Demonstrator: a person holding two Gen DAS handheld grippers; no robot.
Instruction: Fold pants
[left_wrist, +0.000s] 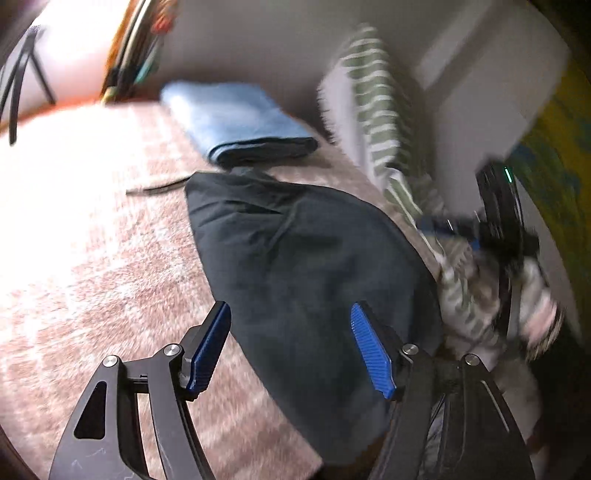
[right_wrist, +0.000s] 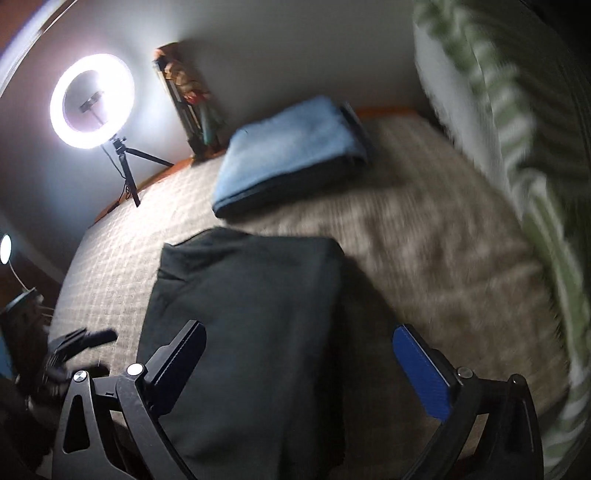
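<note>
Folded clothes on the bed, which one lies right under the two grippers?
The dark pants. They lie between the open fingers in both wrist views, while the light blue folded garment sits farther back, toward the wall.

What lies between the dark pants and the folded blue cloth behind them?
Only a bare strip of the checked bedcover lies between the dark pants and the folded blue cloth; the right wrist view shows it best.
</note>
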